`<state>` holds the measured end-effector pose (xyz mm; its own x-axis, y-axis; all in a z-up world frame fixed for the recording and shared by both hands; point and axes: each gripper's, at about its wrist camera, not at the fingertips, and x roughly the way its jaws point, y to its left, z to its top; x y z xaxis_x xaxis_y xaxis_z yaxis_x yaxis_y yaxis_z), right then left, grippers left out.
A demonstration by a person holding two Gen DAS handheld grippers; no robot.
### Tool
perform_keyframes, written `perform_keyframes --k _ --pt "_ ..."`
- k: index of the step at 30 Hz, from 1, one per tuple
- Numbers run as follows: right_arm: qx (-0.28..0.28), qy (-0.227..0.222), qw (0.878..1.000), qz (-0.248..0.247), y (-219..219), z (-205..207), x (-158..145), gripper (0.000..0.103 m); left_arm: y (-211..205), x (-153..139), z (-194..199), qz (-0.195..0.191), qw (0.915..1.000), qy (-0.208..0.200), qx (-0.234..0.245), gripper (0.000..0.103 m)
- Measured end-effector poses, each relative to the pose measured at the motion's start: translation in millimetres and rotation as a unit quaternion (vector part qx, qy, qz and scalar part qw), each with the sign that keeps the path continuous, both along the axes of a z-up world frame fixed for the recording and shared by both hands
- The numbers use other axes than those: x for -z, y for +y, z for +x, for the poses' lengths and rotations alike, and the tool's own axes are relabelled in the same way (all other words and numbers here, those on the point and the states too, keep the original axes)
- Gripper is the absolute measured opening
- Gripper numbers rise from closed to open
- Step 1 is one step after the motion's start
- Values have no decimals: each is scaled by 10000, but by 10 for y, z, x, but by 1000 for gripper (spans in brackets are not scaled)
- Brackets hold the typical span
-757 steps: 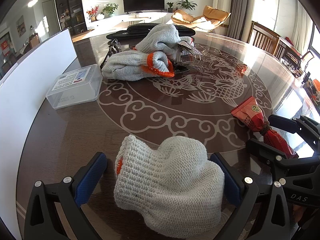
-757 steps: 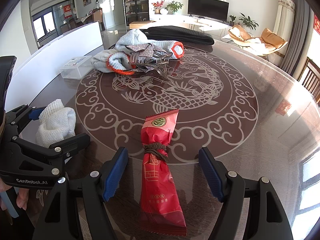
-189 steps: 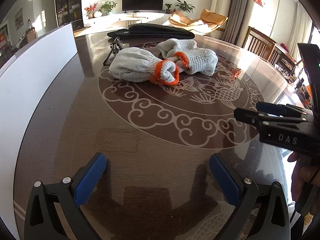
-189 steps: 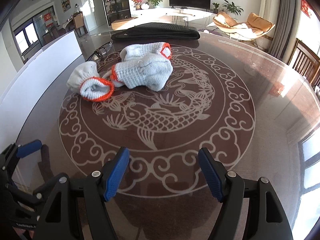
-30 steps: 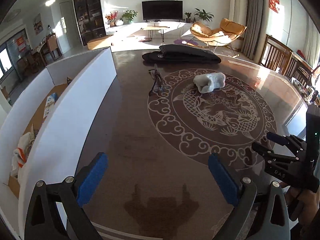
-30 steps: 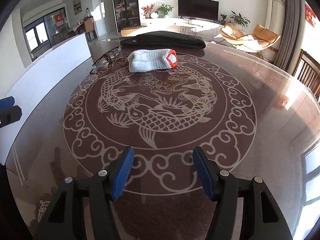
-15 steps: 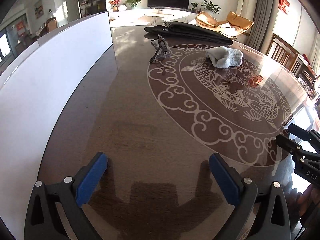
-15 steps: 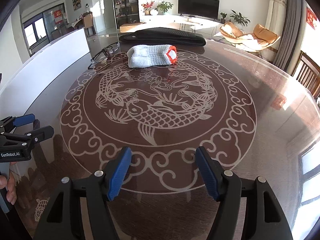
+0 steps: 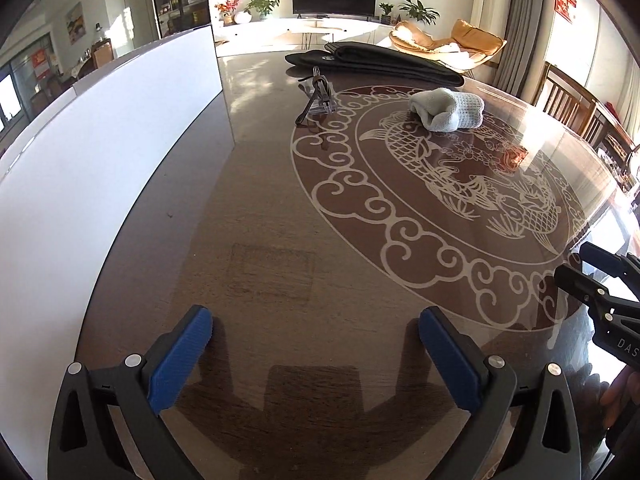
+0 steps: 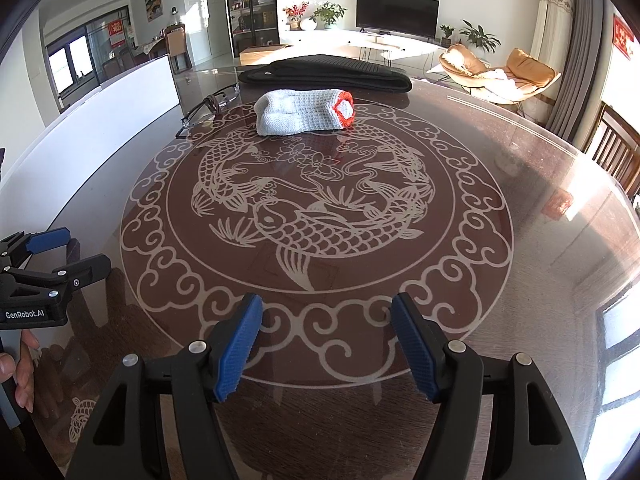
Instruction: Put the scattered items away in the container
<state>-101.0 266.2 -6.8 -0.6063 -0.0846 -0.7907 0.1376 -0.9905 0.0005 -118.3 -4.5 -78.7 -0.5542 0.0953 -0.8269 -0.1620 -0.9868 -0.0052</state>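
Right wrist view: my right gripper (image 10: 326, 344) hangs spread and empty, low centre frame, over the table (image 10: 540, 280). My left gripper (image 9: 316, 354), also apart and empty, sits beside the white container wall (image 9: 100, 168). The glove (image 10: 304, 116) lies upper centre; glasses (image 10: 208, 108) just left of it, black bag (image 10: 324, 72) behind. Nothing blocks the reach.

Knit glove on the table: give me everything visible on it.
The glove is pale grey-white chunky knit with an orange-red cuff at its right end in the right wrist view. It is rolled or folded into a compact bundle lying flat on the glass tabletop, at the far edge of the fish pattern, just in front of a black bag. No gripper touches it.
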Motion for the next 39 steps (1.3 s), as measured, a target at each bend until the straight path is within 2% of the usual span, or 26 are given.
perform_keyframes --k 26,28,29,31,33,36,39 --pt "-3 -1 10000 8 -3 0 4 68 -7 1 2 3 10000 -3 2 103" --pt "-153 1 9999 29 -17 -10 2 70 -6 2 2 1 10000 -4 2 103" --pt "-496 -4 9987 136 -51 -45 -7 70 -4 2 2 1 10000 -2 1 103" --pt "-1364 20 9883 688 -161 -183 -57 67 -4 3 2 1 10000 -3 1 103" --pt "-1944 402 9687 1492 -277 -353 -154 66 -4 4 2 1 10000 -2 0 103" --pt "-2683 763 9421 1863 -403 -722 -301 67 -2 5 -2 0 10000 -4 2 103" --pt "-3357 694 9066 2459 -575 -1129 -254 66 1 6 -6 -1 10000 -5 5 103"
